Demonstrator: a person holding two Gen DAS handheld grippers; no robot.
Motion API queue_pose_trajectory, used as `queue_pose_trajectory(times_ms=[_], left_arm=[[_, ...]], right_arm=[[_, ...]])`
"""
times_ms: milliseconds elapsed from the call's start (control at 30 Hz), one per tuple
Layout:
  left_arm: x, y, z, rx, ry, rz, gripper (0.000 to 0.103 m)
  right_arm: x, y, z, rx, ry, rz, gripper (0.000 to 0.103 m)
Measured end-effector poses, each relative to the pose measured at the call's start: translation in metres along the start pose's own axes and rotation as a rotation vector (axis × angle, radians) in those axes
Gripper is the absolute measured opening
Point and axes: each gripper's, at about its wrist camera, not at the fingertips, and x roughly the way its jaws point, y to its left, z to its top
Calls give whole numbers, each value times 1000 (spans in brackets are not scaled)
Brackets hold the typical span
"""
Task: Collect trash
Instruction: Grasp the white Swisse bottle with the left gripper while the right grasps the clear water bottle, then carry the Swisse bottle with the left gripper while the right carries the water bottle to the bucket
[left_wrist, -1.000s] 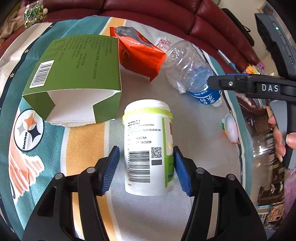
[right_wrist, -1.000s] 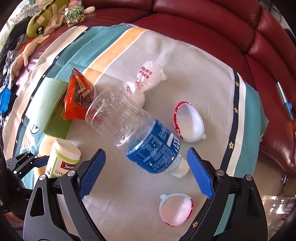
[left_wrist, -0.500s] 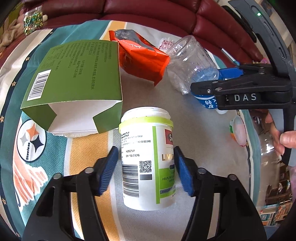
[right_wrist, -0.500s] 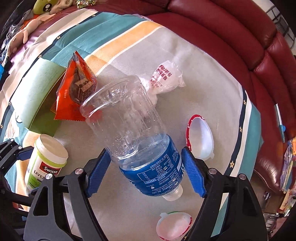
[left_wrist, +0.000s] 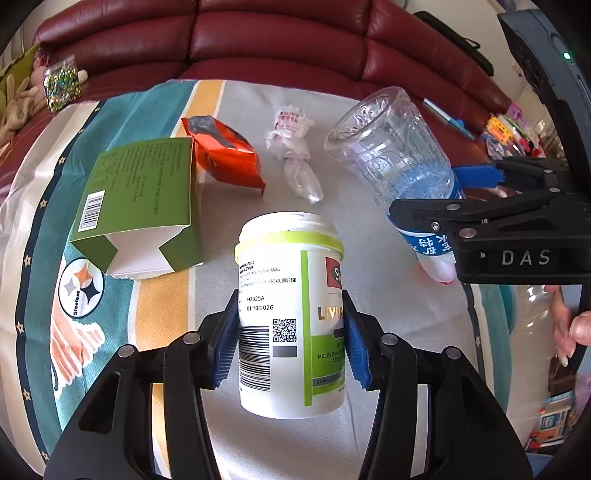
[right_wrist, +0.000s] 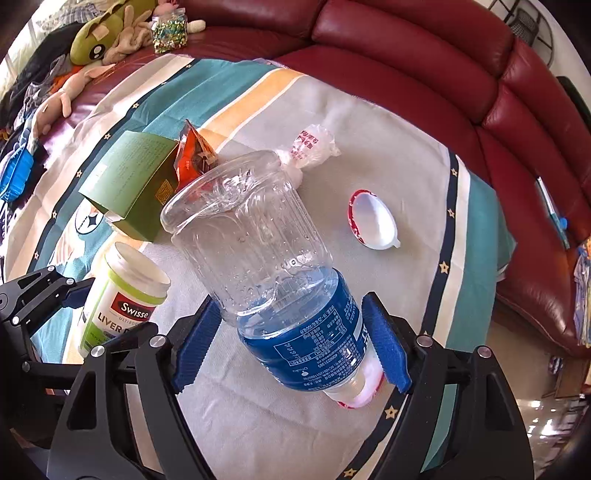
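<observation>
My left gripper (left_wrist: 290, 332) is shut on a white supplement jar (left_wrist: 288, 266) with a green band, and both blue pads press its sides. The jar hangs upright just above the striped blanket (left_wrist: 388, 332). My right gripper (right_wrist: 291, 343) is shut on the blue-labelled lower part of a clear plastic bottle (right_wrist: 255, 229). The bottle is tilted with its cap end down and is off the blanket. On the blanket lie a green carton (left_wrist: 140, 195), an orange snack packet (left_wrist: 225, 151) and a crumpled clear bag (left_wrist: 295, 162). The left wrist view also shows the bottle (left_wrist: 391, 147) at the right.
A white lid with a red rim (right_wrist: 373, 221) lies to the right of the bottle, and a second one (right_wrist: 365, 395) shows beneath its cap. A red leather sofa (right_wrist: 406, 55) curves behind the blanket. Plush toys (right_wrist: 99, 40) and a glitter jar (right_wrist: 170, 29) sit far left.
Both grippers closed from open around their objects onto them. The jar and the bottle then rose off the blanket, the bottle tipping its base upward.
</observation>
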Motion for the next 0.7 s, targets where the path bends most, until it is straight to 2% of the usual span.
queue_pose_trajectory(times_ms=[167,367,700], left_arm=[[-15,-30,-2,51,-21,-5,51],[-20,-77,1,117,-29,-26,52],[-6,-180,11,277,-4,-119,52]], right_arm=[[-29,-20,-30,60,-41,9,74],[-53,-62,-72,163,-78,17,74],[-84,-170,-159,403,-138,-11,74]])
